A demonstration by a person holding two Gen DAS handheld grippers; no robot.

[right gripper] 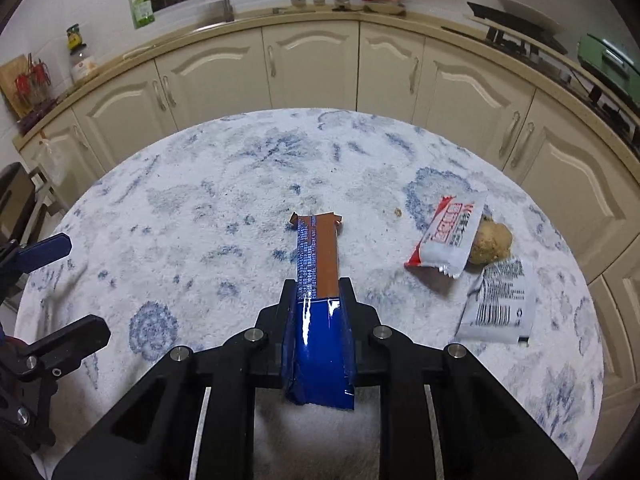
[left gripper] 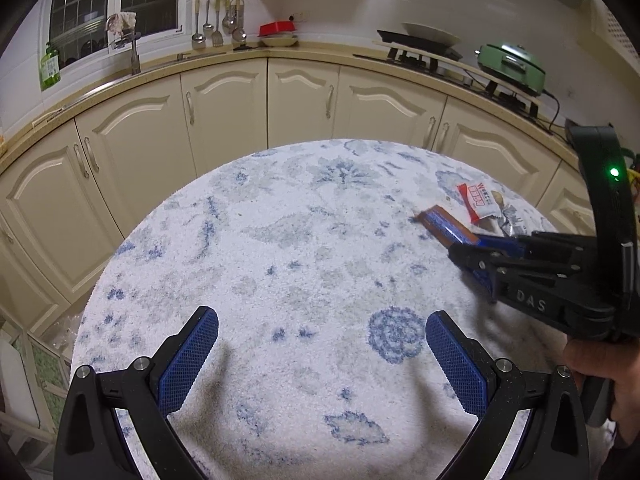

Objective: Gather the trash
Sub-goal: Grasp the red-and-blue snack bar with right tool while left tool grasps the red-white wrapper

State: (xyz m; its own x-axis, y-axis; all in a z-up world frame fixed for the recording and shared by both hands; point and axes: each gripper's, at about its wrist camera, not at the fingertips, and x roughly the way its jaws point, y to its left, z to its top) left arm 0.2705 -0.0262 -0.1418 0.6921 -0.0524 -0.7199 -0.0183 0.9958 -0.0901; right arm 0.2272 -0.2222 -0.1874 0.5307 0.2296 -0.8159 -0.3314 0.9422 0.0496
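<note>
1. The right tongs (right gripper: 319, 292) are closed tight on a long blue-and-brown wrapper (right gripper: 318, 280), which points forward over the counter (right gripper: 240, 160).
2. The left tongs (left gripper: 322, 344) hang wide open, holding nothing.
3. Farther right lie a red-white wrapper (right gripper: 446, 236), a crumbly food lump (right gripper: 490, 244) touching it, and a silver wrapper (right gripper: 500, 302).

Bare patterned tablecloth (right gripper: 240, 168) lies open ahead and left, while the red-and-white wrapper (right gripper: 448, 234), cookie chunk (right gripper: 491, 245) and silver packet (right gripper: 500, 304) crowd the right.
</note>
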